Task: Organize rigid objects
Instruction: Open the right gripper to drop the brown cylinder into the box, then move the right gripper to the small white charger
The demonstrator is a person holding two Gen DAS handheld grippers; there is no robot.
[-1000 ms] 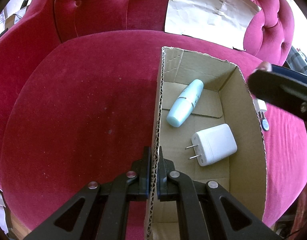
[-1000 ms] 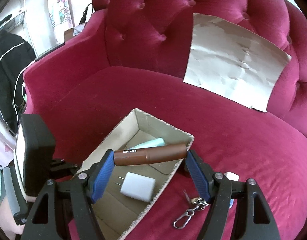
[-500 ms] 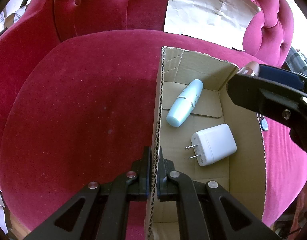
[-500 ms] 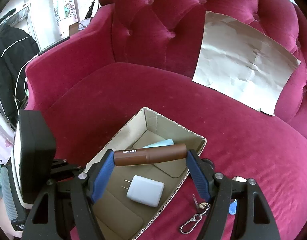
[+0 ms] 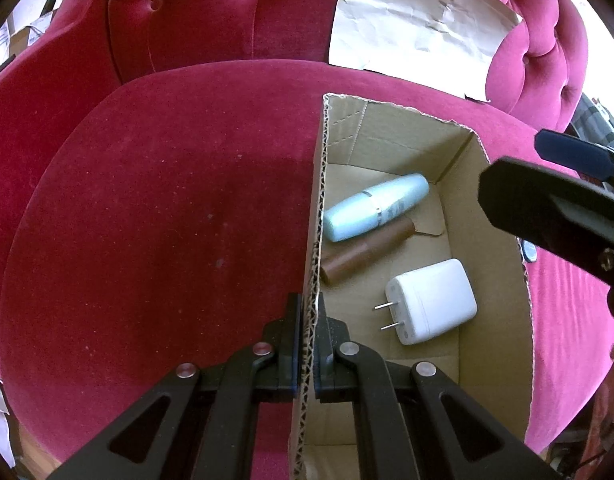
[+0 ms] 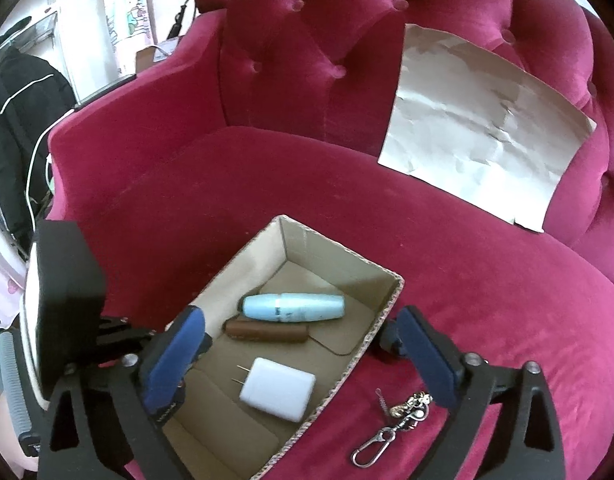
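An open cardboard box [image 5: 495, 280] [image 6: 335, 384] sits on the red sofa seat. In it lie a light blue bottle [image 5: 375, 213] [image 6: 293, 307], a brown tube [image 5: 365, 256] [image 6: 266, 330] and a white plug charger [image 5: 431, 302] [image 6: 278, 389]. My left gripper [image 5: 309, 334] is shut on the box's left wall. My right gripper [image 6: 303, 354] is open and empty above the box; it also shows at the right of the left wrist view [image 5: 555, 216]. A metal keychain [image 6: 393, 424] lies on the seat right of the box.
A creased sheet of paper [image 5: 419, 20] [image 6: 483, 120] leans against the tufted sofa back. The left gripper's body [image 6: 67, 312] stands at the box's left side. Dark clothes and a cable [image 6: 19, 120] hang beyond the sofa's left arm.
My right gripper has opened and the brown tube it held has dropped into the box, beside the blue bottle. The left gripper has kept its hold on the wall.
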